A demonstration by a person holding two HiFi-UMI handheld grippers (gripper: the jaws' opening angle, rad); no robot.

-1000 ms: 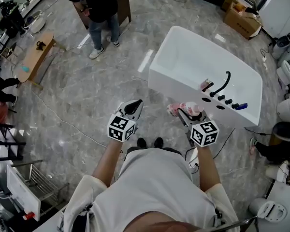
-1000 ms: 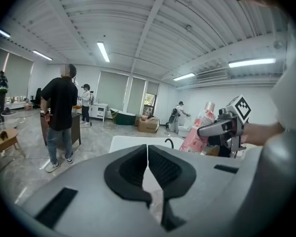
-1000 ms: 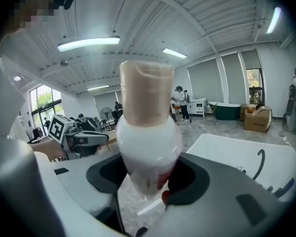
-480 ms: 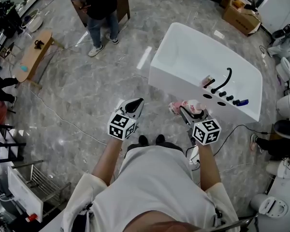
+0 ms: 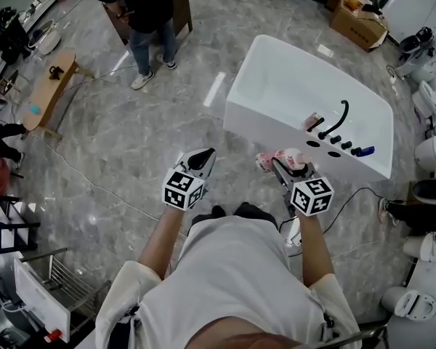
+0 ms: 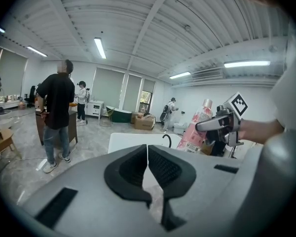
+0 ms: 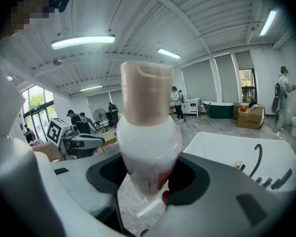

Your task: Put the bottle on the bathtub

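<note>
Pink-and-white bottle clamped between the jaws of our right gripper.
Its tan cap sticks out beyond the jaw tips, with the white bathtub ahead of them and not yet touched. Our left gripper, alongside, has its jaws pressed together on nothing.

The bottle has its base hidden inside the right gripper. The small item on the bathtub ledge is too small to identify. The standing person is cut off by the head view's top edge.
</note>
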